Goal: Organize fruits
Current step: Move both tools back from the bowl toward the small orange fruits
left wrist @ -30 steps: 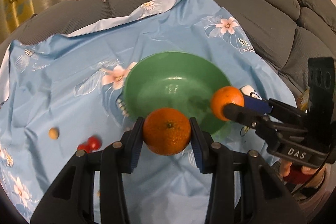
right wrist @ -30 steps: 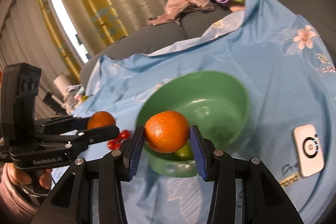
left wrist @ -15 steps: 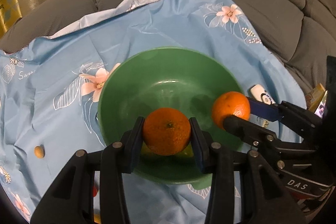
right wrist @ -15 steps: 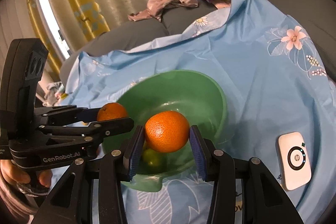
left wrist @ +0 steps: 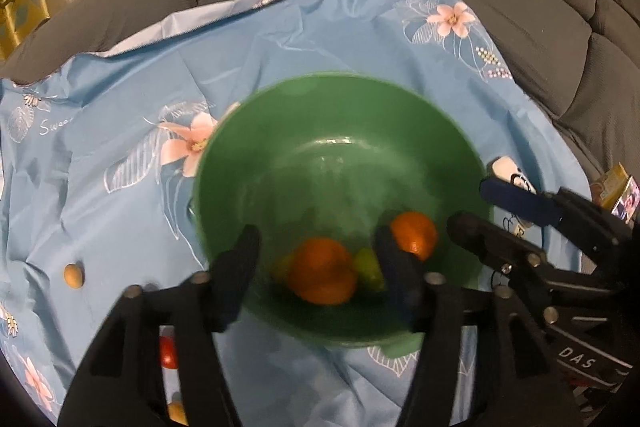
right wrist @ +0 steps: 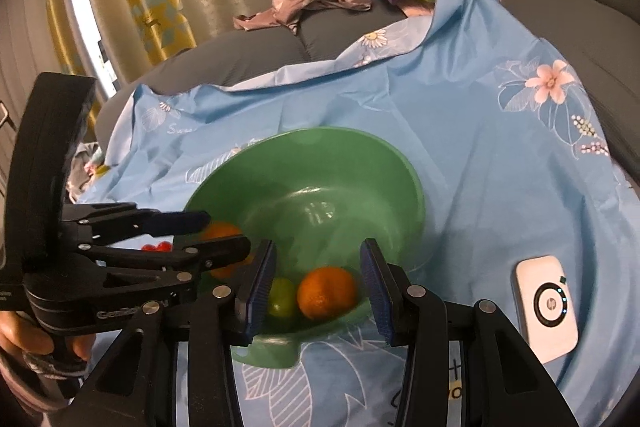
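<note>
Right, left gripper point(left wrist: 316, 247) is over the near side of the green bowl point(left wrist: 340, 99) and its jaws have just been opening. One orange point(left wrist: 322, 271) sits in the gap, clear of both pads, so it's no longer gripped. That view is motion-blurred, and I can't tell if the orange has settled on the bowl floor. Right gripper point(right wrist: 316, 263) is partly open above the bowl's near rim and holds nothing. The second orange point(right wrist: 326, 293) lies in the bowl below and between its pads, touching neither, just beside a small green fruit point(right wrist: 282, 297). Outside the bowl on the blue floral cloth point(left wrist: 120, 107) are a small tan fruit point(left wrist: 74, 275) and some red fruits point(right wrist: 156, 247). A white device point(right wrist: 546, 311) lies to the right.
</note>
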The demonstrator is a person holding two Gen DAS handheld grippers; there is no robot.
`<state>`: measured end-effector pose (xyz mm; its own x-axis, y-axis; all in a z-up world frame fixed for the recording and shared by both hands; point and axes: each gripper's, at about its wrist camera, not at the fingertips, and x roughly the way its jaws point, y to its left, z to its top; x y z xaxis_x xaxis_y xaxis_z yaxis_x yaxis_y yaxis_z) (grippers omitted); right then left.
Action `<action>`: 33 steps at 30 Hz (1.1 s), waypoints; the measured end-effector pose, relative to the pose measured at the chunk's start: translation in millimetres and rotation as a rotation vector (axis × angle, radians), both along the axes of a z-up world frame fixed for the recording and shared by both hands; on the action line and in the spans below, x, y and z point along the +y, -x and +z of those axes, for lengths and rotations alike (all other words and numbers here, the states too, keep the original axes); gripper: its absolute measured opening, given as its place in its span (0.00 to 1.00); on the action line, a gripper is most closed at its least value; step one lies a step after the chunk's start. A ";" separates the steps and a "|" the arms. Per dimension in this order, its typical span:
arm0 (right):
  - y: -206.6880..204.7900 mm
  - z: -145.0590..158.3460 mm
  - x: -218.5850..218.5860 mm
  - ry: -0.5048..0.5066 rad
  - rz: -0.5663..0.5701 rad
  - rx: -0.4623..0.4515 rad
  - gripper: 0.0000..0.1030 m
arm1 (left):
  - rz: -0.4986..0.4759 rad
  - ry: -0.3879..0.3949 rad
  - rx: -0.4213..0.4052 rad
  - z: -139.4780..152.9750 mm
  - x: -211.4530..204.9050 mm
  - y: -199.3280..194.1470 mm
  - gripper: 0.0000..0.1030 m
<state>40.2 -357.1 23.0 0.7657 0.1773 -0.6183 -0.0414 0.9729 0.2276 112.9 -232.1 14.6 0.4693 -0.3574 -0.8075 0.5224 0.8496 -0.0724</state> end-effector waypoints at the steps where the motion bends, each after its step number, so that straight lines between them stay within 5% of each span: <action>1: 2.5 0.7 -0.2 -0.004 -0.002 -0.001 0.44 | 0.003 0.004 -0.004 2.1 1.3 1.4 0.65; 22: 45.6 18.9 41.8 -0.074 0.166 -0.035 0.44 | 0.276 0.035 -0.054 26.3 139.5 90.3 0.92; 33: 53.4 11.0 100.2 -0.058 0.324 0.033 0.48 | 0.355 0.047 -0.008 0.6 194.2 125.8 0.94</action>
